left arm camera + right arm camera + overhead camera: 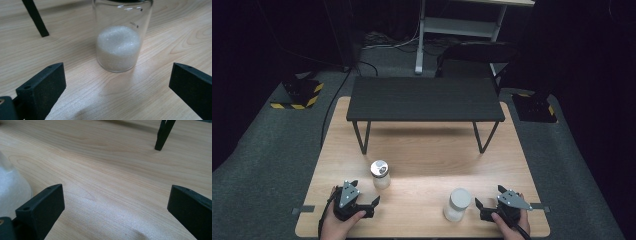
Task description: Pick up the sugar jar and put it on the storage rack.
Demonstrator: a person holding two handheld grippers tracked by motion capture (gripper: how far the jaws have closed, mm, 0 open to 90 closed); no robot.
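1. you are holding your left gripper (371,206) low at the near left of the pale wooden table (422,150), its black jaws spread wide and pinching nothing, which looks like readiness for a grasp.
2. just ahead of it the clear glass jar with the silver metal lid (380,174) is standing upright on the wood, apart from the jaws; in the left gripper view that jar (122,37) is sitting centred between the open jaws, part filled with white grains, so you seem to be lining up on it.
3. farther back the low black bench with thin metal legs (426,99) is standing across the table, well apart from both jars, perhaps as a place to set things.
4. toward the right the clear glass jar with the white lid (457,204) is standing upright near the front edge, just beside your right gripper (484,210).
5. you are keeping that right gripper's jaws spread and empty too; in the right gripper view the white-lidded jar (11,186) is sitting off to the left, outside the jaws, so this hand is not yet aimed at it.
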